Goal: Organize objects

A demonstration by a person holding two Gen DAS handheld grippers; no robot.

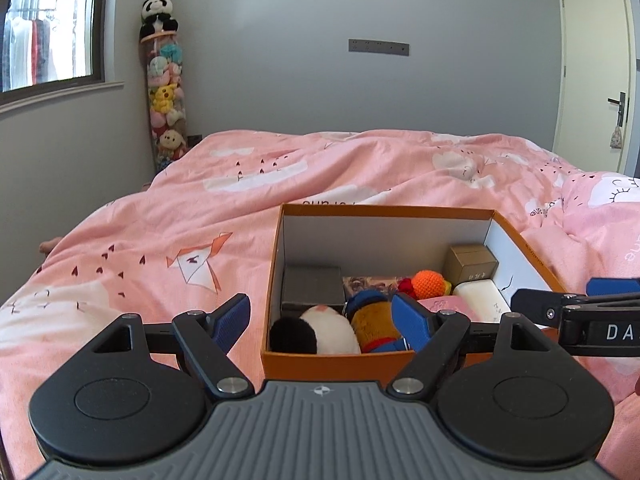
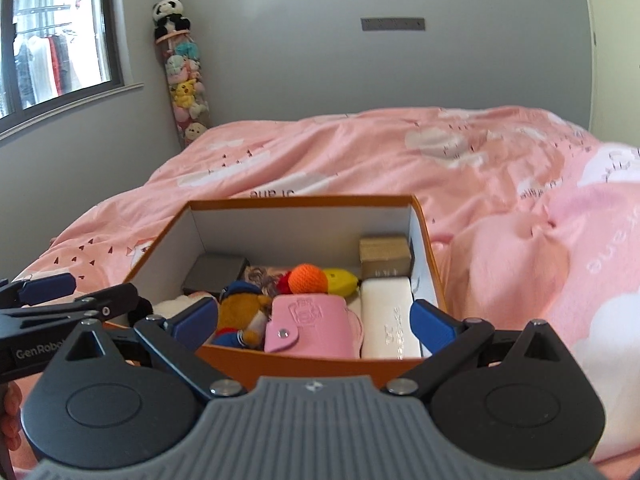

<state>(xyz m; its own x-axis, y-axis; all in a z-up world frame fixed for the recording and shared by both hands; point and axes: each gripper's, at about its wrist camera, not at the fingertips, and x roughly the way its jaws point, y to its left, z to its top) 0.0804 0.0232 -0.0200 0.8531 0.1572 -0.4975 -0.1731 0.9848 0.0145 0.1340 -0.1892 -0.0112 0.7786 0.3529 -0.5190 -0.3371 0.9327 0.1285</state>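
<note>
An open orange box (image 1: 340, 356) (image 2: 304, 366) sits on the pink bed. Inside lie a black-and-white plush (image 1: 320, 332), a brown plush doll (image 1: 376, 324) (image 2: 240, 314), an orange crochet ball (image 1: 430, 283) (image 2: 308, 279), a pink card holder (image 2: 308, 326), a white case (image 2: 390, 322), a tan small box (image 1: 470, 262) (image 2: 384, 256) and a grey box (image 1: 312, 288) (image 2: 218, 272). My left gripper (image 1: 322, 320) is open and empty at the box's near left corner. My right gripper (image 2: 314, 320) is open and empty at the box's near edge.
The pink duvet (image 1: 200, 220) covers the bed all around the box. A tall clear tube of plush toys with a panda on top (image 1: 164, 80) stands in the far left corner. A window (image 1: 48, 24) is at left, a door (image 1: 592, 68) at right.
</note>
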